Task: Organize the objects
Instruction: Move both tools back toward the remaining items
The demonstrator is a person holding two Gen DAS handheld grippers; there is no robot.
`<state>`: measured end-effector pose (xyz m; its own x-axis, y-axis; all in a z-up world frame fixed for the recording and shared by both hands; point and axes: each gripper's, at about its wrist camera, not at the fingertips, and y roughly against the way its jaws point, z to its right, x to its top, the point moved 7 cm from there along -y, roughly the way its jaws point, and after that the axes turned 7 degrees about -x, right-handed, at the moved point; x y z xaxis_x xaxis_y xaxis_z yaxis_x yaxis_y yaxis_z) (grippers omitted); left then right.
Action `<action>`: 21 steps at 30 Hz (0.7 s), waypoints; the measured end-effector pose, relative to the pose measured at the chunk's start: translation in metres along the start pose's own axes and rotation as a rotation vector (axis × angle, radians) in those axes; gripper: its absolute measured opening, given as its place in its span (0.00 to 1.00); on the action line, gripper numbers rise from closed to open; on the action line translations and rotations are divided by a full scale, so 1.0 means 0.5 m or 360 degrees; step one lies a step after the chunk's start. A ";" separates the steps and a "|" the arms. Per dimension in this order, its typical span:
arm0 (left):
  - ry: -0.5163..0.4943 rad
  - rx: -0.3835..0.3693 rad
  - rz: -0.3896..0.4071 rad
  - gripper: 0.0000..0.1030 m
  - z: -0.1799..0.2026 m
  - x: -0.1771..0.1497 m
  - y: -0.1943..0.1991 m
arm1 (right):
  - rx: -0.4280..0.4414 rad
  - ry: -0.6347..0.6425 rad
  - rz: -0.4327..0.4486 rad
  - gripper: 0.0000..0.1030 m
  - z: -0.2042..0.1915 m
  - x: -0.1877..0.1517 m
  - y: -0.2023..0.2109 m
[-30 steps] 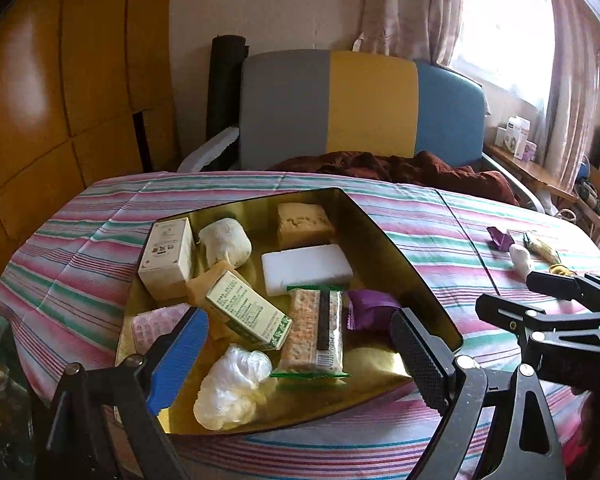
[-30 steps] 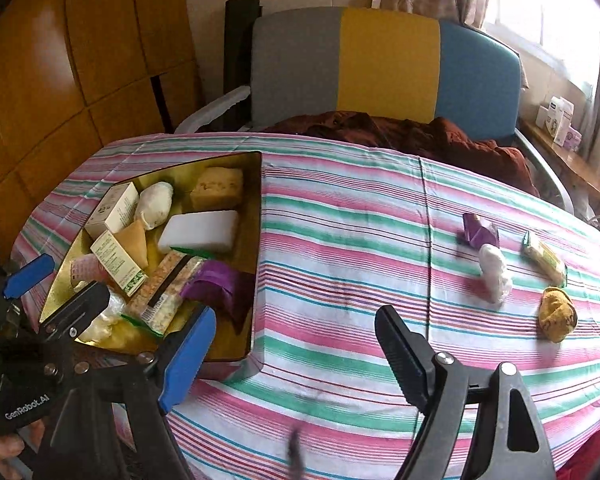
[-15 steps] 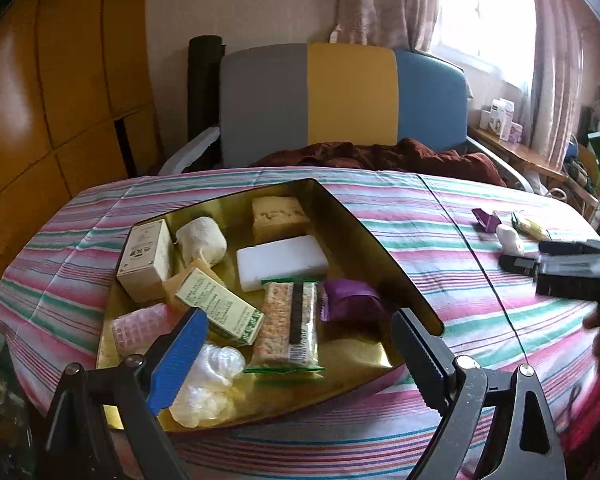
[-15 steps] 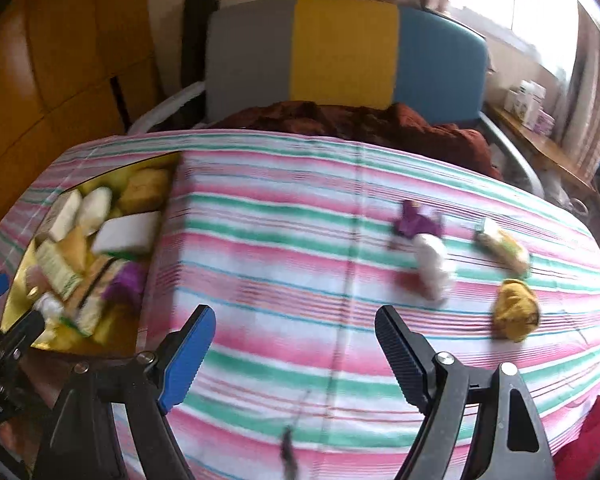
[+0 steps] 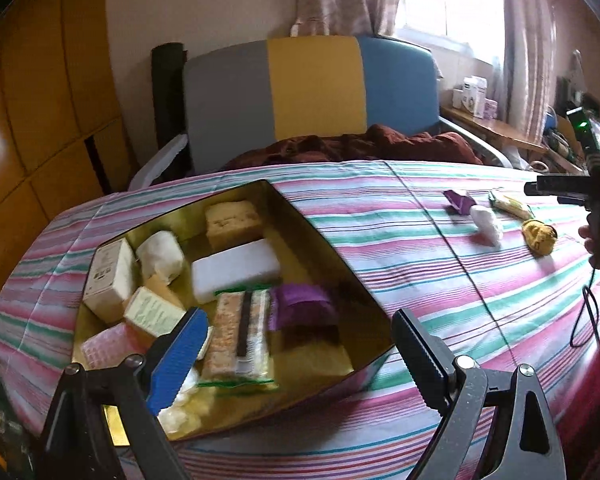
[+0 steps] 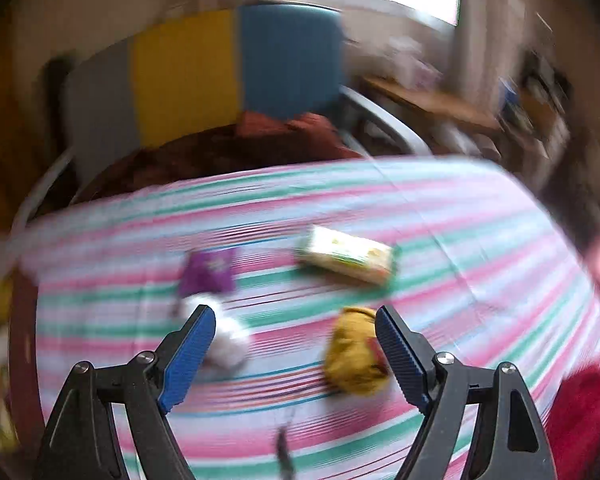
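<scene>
A gold tray (image 5: 324,256) on the striped tablecloth holds several items: a white block (image 5: 236,270), a crumbly cake (image 5: 232,220), a purple packet (image 5: 300,306), a cracker pack (image 5: 240,332) and cream boxes (image 5: 110,280). My left gripper (image 5: 300,328) hangs open over the tray's near end, holding nothing. Loose on the cloth to the right lie a small purple packet (image 6: 208,272), a white lump (image 6: 228,340), a yellow-green packet (image 6: 348,260) and a yellow lump (image 6: 354,356). My right gripper (image 6: 294,320) is open above them, between the white and yellow lumps; this view is blurred.
A grey, yellow and blue chair (image 5: 312,92) with a brown cloth (image 5: 360,146) stands behind the table. Wooden panels (image 5: 40,120) are on the left, and a shelf with small boxes (image 5: 474,96) is by the window. A hand with the right gripper (image 5: 560,190) shows at the right edge.
The right gripper has swung right, from beside the tray to above the loose items, rolling as it went. The left gripper has shifted a little over the tray. Both stay open.
</scene>
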<state>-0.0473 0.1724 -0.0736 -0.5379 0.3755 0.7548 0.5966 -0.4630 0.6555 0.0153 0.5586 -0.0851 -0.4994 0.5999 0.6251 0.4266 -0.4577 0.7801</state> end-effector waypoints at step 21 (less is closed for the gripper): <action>-0.0229 -0.0372 -0.0147 0.91 0.256 0.101 -0.160 | 0.0232 -0.0607 -0.0189 0.81 0.120 -0.005 -0.025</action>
<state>-0.0457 0.3312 -0.0845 -0.4833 0.5271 0.6990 0.3867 -0.5878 0.7106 0.0564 0.6022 -0.0978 -0.2484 0.8551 0.4550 0.4988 -0.2897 0.8169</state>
